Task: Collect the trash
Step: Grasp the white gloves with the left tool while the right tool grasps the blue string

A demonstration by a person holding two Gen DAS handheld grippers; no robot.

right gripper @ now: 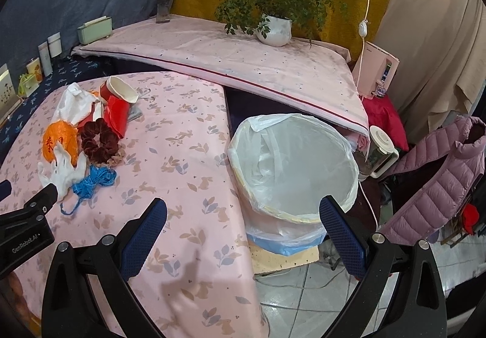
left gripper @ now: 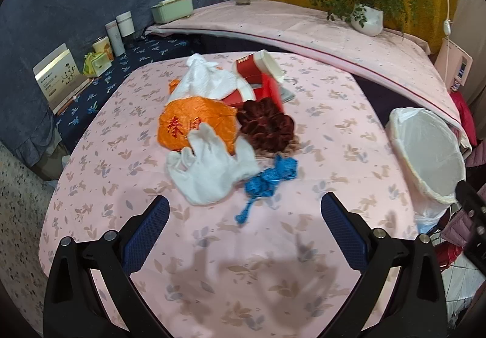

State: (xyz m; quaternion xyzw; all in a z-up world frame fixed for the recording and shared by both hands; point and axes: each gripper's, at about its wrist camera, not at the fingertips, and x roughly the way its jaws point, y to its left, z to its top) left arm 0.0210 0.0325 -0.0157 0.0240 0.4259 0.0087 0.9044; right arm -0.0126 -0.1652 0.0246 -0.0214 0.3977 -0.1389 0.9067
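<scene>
While trash pile is lying ahead on tabletop (left gripper: 121, 155), left gripper (left gripper: 244, 213), fingers wide, is hovering nearest white glove (left gripper: 209, 167); right gripper (right gripper: 243, 215), fingers wide, is facing lined bin (right gripper: 291, 161).

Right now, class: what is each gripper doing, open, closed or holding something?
Left gripper: open, holding nothing, above the tablecloth.
Right gripper: open, holding nothing.

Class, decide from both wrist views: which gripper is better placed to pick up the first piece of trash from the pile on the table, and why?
Left. The left gripper is open and faces the white cloth glove and blue tangled string just ahead. The right gripper points toward the white-lined trash bin, with the pile off to its side.
</scene>
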